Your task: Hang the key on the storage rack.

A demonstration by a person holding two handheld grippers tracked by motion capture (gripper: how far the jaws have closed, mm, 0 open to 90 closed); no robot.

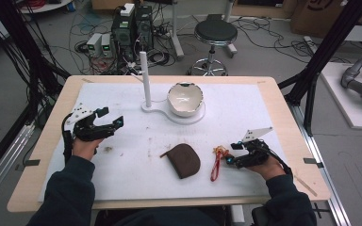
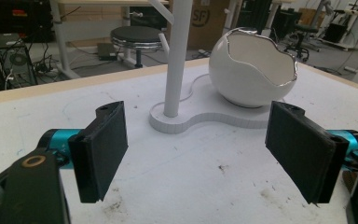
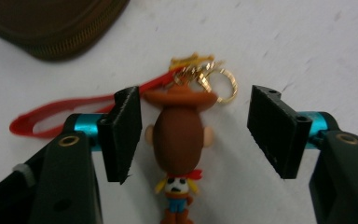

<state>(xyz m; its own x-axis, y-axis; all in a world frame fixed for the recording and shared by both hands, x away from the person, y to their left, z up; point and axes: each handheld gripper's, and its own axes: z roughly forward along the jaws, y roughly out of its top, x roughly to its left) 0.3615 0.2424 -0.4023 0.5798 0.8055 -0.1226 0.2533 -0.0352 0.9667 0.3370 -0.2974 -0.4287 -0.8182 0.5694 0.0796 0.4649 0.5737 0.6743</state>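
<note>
On the white-covered counter [image 1: 273,108] the right claw [image 1: 234,153] lies low at the person's right, its jaws spread wide around a small cowboy figure keychain [image 3: 179,149]. In the right gripper view the figure lies between the two black jaws with its brown hat toward the far side; the left jaw in that view sits just beside the head, close enough that I cannot tell whether it touches, while the other jaw stands well apart, so nothing is clamped. A gold ring [image 3: 225,86] and clasp sit just beyond the hat, and a red strap [image 3: 56,114] loops away behind the nearer jaw. In the high view the keychain [image 1: 218,155] lies on the counter just left of the right claw, its red strap trailing toward the person. Near it, toward the middle of the counter, rests a brown zip pouch [image 1: 184,160], whose zipped edge also shows at the top corner of the right gripper view [image 3: 51,28]. The left claw [image 1: 111,117] is held over the left part of the counter, well apart from the keychain, with its jaws wide open and empty. Its own view looks across bare counter to a white stand [image 2: 200,122] with an upright post [image 2: 177,60], and a white eggshell-shaped bowl [image 2: 254,70] with a jagged rim sits on the stand's round pad. The same stand [image 1: 153,107] and bowl [image 1: 185,99] stand at the far middle of the counter in the high view.
</note>
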